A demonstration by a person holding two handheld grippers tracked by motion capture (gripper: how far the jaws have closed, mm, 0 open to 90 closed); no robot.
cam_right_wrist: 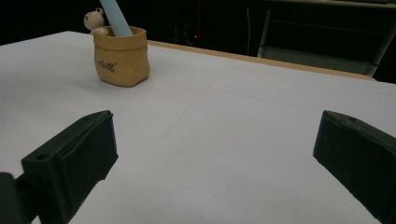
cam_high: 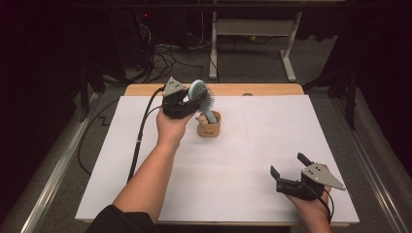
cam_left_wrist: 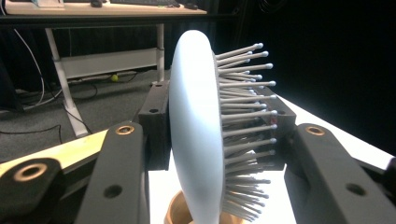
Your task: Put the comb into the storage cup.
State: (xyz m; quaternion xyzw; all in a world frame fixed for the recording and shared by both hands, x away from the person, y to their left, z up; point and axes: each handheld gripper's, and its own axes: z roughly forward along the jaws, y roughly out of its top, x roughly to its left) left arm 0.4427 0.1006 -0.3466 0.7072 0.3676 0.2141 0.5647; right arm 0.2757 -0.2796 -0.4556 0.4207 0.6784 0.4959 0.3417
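The left gripper is up over the far-left part of the white table, w/ its jaws around the head of a pale blue hairbrush. In the left gripper view the brush head stands edge-on btwn the two black jaws: smooth back toward the left jaw, bristles pointing at the right jaw. The jaws are only partly spread, about as wide as the head plus bristles. Left jaw pad looks touching or just beside the back of the head; the bristle tips reach the right pad, so it reads as a light pinch on the brush, though I can't tell how firm. The brush is near upright, tilted a little, w/ its handle going down into a small tan cup that sits on the table just beside the left hand. A little bear figure sits at the cup's rim, on the side toward the hand. In the right gripper view the cup is far off at upper left w/ the blue handle and the bear poking out of it. The right gripper is at the near-right of the table, well apart from the cup, low over the surface, jaws spread wide, nothing btwn them.
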